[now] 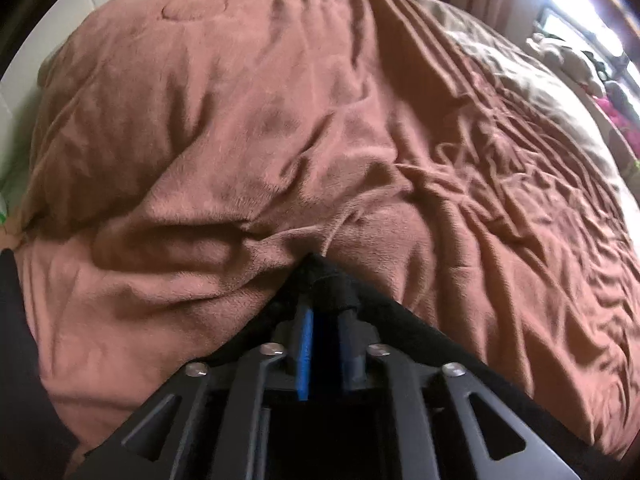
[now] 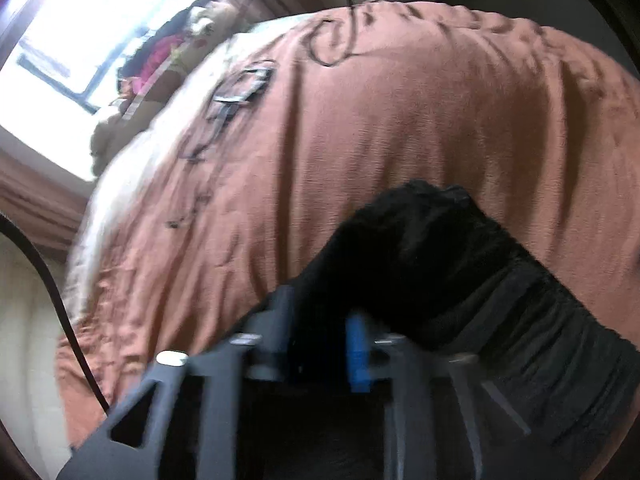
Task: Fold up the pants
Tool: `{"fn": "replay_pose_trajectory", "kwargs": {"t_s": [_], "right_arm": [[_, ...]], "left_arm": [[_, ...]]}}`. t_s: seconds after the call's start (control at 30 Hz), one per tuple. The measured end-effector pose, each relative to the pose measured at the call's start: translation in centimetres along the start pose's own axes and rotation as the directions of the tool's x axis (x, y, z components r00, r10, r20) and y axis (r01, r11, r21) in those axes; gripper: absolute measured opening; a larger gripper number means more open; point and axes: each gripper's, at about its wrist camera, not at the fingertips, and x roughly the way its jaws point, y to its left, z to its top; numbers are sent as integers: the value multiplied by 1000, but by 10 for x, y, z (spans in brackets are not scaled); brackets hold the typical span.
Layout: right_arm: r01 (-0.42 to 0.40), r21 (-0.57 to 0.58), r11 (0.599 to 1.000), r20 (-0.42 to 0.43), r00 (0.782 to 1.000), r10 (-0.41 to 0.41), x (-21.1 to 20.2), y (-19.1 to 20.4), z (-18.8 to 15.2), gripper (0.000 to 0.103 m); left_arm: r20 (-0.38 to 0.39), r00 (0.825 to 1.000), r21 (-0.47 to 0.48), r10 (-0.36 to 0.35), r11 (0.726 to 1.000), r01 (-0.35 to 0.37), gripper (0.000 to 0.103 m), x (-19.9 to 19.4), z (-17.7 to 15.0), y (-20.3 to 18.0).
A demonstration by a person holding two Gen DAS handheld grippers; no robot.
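The black pants (image 2: 440, 248) lie bunched on a brown fleece blanket (image 2: 400, 120), and their gathered waistband (image 2: 540, 320) runs off to the lower right. My right gripper (image 2: 324, 320) is open, its jaws well apart, and the black cloth drapes over and hides its fingertips. In the left wrist view a fold of the black pants (image 1: 336, 288) covers the tips of my left gripper (image 1: 322, 308). Its blue pads (image 1: 306, 340) stand slightly apart with a dark gap between them, so it is open. The blanket (image 1: 260, 120) fills the view beyond.
A bright window (image 2: 80, 40) with clutter on its sill (image 1: 616, 108) lies past the bed's far side. A black cable (image 2: 328, 52) and a dark flat item (image 2: 244, 84) rest on the blanket. Another black cable (image 2: 60, 300) hangs at the left edge.
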Motion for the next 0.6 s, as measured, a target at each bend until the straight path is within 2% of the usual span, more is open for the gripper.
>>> {"fn": "replay_pose_trajectory", "kwargs": {"t_s": [0.03, 0.07, 0.1, 0.17, 0.27, 0.4, 0.47, 0.53, 0.6], "right_arm": [[-17, -8, 1000, 12, 1000, 17, -6, -1, -1, 65], [-31, -23, 999, 32, 999, 32, -14, -1, -2, 72], [-40, -45, 998, 44, 998, 42, -21, 0, -3, 72], [-64, -102, 993, 39, 997, 68, -30, 5, -7, 72], [-53, -230, 972, 28, 998, 61, -40, 19, -18, 72], [-64, -396, 916, 1, 998, 70, -48, 44, -37, 72], [-54, -511, 858, -19, 998, 52, -47, 61, -51, 72], [-49, -616, 786, -44, 999, 28, -41, 78, -67, 72], [-46, -681, 731, -55, 998, 11, -37, 93, -77, 72]], "left_arm": [[3, 1000, 2, -11, 1000, 11, 26, -5, 0, 2], [6, 1000, 0, -25, 1000, 25, 38, -11, 1, 4], [10, 999, -3, -47, 999, 47, 59, -15, 1, 5], [47, 995, -8, -89, 996, 89, 72, -31, 0, 9], [53, 993, 6, -103, 995, 103, 72, -47, -4, 11], [59, 991, 43, -119, 992, 117, 72, -68, -12, 14], [70, 992, 84, -106, 991, 100, 72, -79, -17, 13], [61, 991, 113, -120, 987, 112, 72, -84, -21, 12], [49, 991, 123, -125, 985, 118, 72, -86, -23, 8]]}}
